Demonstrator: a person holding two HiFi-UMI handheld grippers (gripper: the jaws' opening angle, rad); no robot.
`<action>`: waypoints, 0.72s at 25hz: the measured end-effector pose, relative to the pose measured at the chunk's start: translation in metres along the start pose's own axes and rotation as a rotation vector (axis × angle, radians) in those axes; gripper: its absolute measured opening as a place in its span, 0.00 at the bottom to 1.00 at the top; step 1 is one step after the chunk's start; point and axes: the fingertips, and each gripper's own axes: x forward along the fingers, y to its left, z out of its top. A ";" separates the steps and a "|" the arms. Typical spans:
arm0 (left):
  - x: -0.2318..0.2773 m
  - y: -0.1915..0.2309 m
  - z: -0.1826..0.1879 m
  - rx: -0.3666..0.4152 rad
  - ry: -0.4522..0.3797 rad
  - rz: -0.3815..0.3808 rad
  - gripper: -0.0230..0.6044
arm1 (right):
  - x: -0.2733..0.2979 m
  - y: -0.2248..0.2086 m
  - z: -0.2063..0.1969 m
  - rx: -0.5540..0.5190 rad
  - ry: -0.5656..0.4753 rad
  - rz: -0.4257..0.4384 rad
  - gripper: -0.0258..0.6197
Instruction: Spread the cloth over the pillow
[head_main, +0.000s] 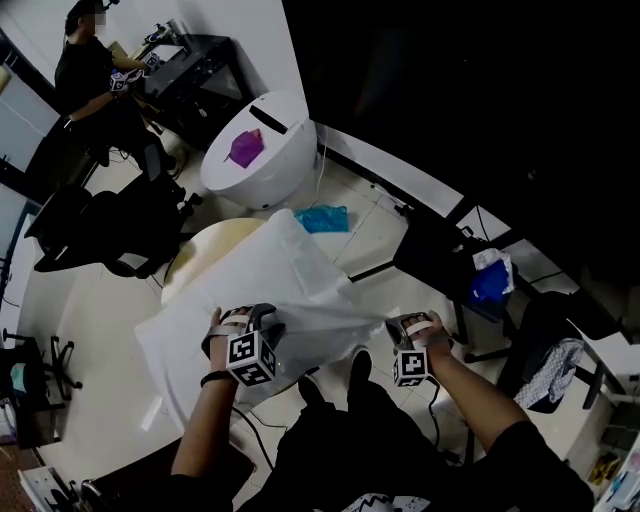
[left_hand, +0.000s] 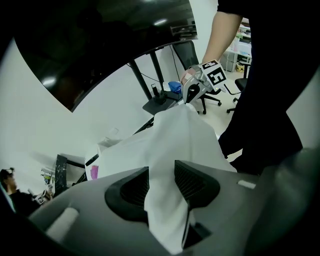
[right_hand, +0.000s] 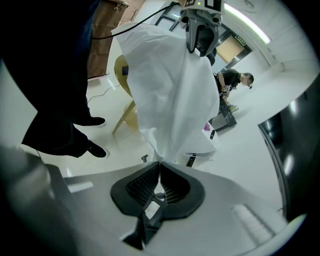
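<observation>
White tiled floor (head_main: 95, 400), black desks (head_main: 440, 250) at the right of the head view. Thin white cloth (head_main: 285, 265) spans centre frame over a round beige table (head_main: 212, 240), with 2 grippers holding its near edge. Left gripper (left_hand: 161, 184): jaws clamped on a thick bunched fold of cloth. Right gripper (right_hand: 159, 175): jaws pinched almost together on a cloth corner. Can't tell pillow from cloth.

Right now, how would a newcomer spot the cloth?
Find the head view's round beige table. Above it, the cloth is pinched by the left gripper and right gripper. It is large and white, unlike the small blue rag beyond.
</observation>
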 end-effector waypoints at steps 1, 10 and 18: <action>0.001 -0.001 -0.001 -0.005 0.004 0.000 0.28 | 0.005 0.004 0.001 -0.002 -0.003 0.017 0.07; 0.008 0.001 -0.005 -0.019 0.036 0.002 0.28 | 0.013 0.005 0.007 0.138 -0.045 0.102 0.09; 0.012 0.001 -0.008 -0.043 0.064 0.000 0.28 | -0.012 -0.016 -0.017 0.411 -0.135 0.190 0.24</action>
